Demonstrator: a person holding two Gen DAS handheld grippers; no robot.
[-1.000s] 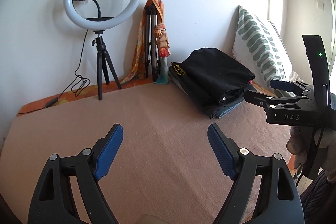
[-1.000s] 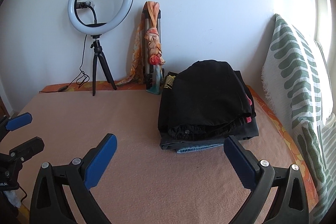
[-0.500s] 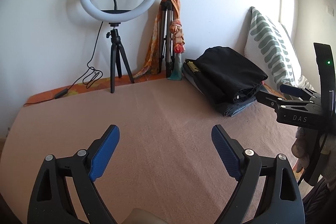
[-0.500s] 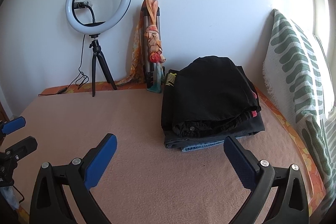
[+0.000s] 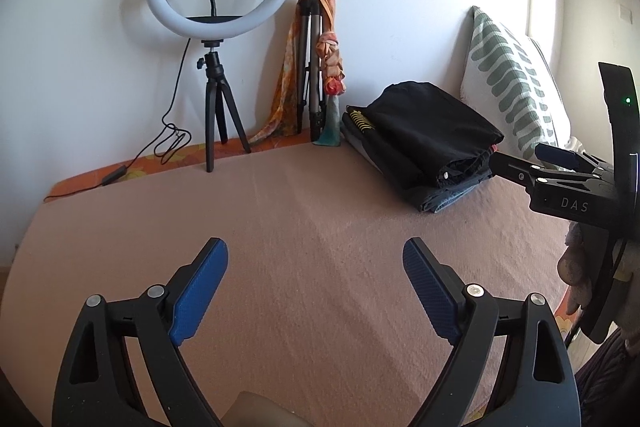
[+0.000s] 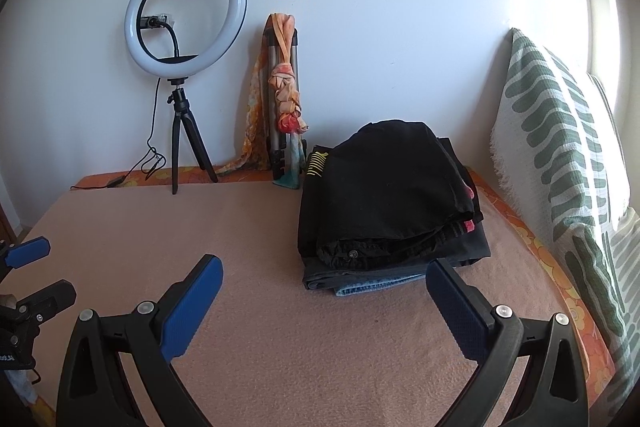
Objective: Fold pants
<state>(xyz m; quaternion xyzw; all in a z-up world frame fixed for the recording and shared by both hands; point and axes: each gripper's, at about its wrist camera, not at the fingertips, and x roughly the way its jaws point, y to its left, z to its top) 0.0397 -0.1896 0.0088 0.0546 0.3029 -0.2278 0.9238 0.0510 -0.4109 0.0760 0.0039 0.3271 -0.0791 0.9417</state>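
Observation:
A stack of folded pants (image 6: 384,199), black on top with a blue pair at the bottom, lies at the back right of the peach blanket (image 6: 260,227); the same stack (image 5: 428,143) shows in the left wrist view. My left gripper (image 5: 316,251) hovers open over bare blanket, nothing between its blue pads. My right gripper (image 6: 324,275) is open too, just in front of the stack and not touching it. Its body (image 5: 560,187) appears at the right edge of the left wrist view, and the left gripper's tips (image 6: 32,271) at the left edge of the right wrist view.
A ring light on a small tripod (image 5: 218,11) stands at the back left, its cable trailing on the bed. A folded tripod wrapped in an orange scarf (image 5: 316,67) leans on the white wall. A green-patterned pillow (image 6: 560,155) lines the right side.
The left wrist view has shifted slightly, so the ring light and stack sit further right and the jaws stand a little wider. The right gripper has barely moved.

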